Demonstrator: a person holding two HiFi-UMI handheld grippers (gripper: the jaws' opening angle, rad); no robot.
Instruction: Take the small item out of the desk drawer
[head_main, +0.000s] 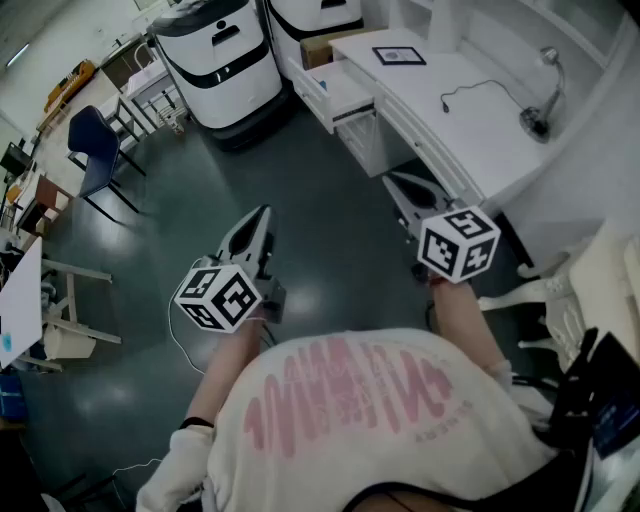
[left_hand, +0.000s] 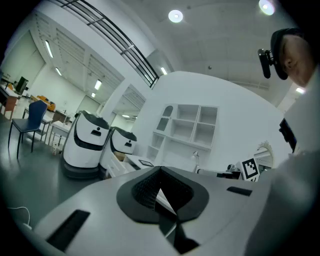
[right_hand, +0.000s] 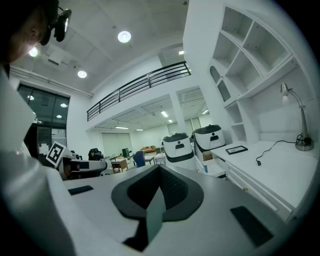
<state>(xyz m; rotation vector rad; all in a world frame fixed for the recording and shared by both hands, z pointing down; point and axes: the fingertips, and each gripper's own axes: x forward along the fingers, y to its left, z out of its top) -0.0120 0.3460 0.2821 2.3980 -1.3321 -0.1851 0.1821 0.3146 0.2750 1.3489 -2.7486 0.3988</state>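
Meanwhile, left gripper (head_main: 262, 213) and right gripper (head_main: 392, 182), both pressed together, hover over dark floor (head_main: 300, 170) beside white desk (head_main: 450, 110).

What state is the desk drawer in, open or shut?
Open: the drawer sticks out from the front of the white desk, its inside showing. Its contents cannot be told.

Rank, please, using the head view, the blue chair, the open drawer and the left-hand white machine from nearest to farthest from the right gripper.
1. open drawer, just ahead and slightly left of the right gripper.
2. left-hand white machine, beyond the drawer, further left.
3. blue chair, far off at the left.
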